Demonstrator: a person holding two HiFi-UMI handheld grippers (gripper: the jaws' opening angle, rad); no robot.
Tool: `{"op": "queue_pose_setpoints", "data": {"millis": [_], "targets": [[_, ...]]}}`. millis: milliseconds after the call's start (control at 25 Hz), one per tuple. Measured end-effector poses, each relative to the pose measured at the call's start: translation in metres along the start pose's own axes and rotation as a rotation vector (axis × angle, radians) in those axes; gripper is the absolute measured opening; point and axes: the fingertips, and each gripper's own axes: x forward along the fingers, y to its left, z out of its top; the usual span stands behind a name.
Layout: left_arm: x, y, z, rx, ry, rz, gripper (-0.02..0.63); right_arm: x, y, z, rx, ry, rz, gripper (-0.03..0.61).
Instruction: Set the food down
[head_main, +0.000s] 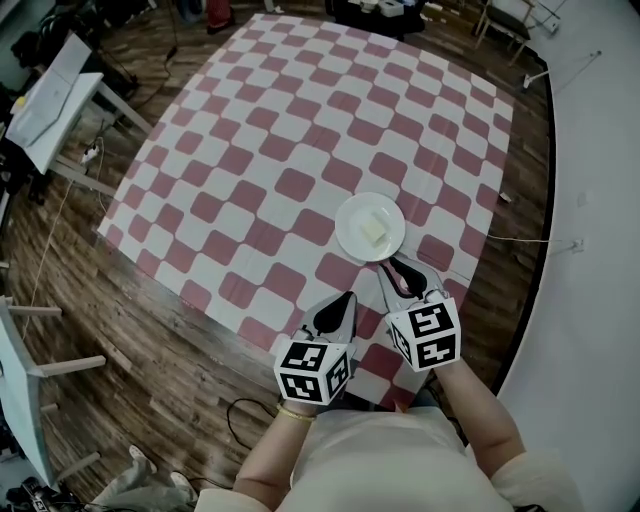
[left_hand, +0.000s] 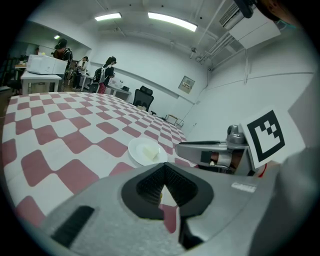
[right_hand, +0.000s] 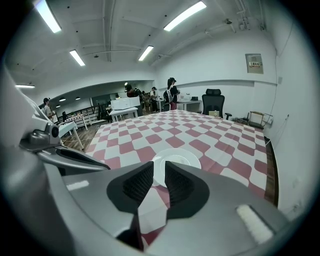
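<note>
The food (head_main: 374, 231), 1 pale yellowish block, lies in the middle of a white plate (head_main: 345, 228) on the checked cloth (head_main: 300, 130), at the cloth's near right. It sits free, with nothing touching it, so the setting-down looks done.

The relation that matters is that the block lies straight ahead of the right gripper (head_main: 400, 275), whose tips stand just at the plate's near rim. The left gripper (head_main: 335, 312) is further back and to the left, apart from the plate, so the right hand is the nearer of the 2.

The right jaws stand slightly apart with only cloth and plate (right_hand: 187, 155) showing through the gap, nothing between them. The left jaws meet at the tips and hold nothing.

The block is too small to give a clear long axis or to say what food it is. In the right gripper view the right gripper (right_hand: 159, 167) covers the plate's middle. The left gripper view shows plate (left_hand: 134, 150) and food (left_hand: 148, 151) beyond the left gripper (left_hand: 162, 170).
</note>
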Motion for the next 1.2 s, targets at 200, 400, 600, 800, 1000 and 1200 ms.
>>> {"op": "queue_pose_setpoints", "data": {"millis": [200, 400, 600, 800, 1000, 1200], "targets": [[-0.011, -0.010, -0.001, 0.010, -0.002, -0.007, 0.002, -0.019, 0.004, 0.001, 0.019, -0.021, -0.015, 0.056], [-0.018, -0.021, 0.001, 0.029, -0.010, -0.019, 0.002, -0.035, 0.007, 0.001, 0.030, -0.035, -0.028, 0.032], [-0.026, -0.029, -0.002, 0.037, -0.016, -0.025, 0.002, -0.049, 0.010, 0.002, 0.035, -0.057, -0.044, 0.017], [-0.036, -0.035, -0.004, 0.042, -0.022, -0.027, 0.002, -0.062, 0.013, 0.003, 0.045, -0.077, -0.058, 0.008], [-0.044, -0.040, -0.005, 0.056, -0.029, -0.032, 0.002, -0.072, 0.018, 0.004, 0.053, -0.100, -0.063, 0.006], [-0.055, -0.045, -0.005, 0.064, -0.036, -0.039, 0.002, -0.085, 0.026, 0.008, 0.065, -0.127, -0.063, 0.006]]}}
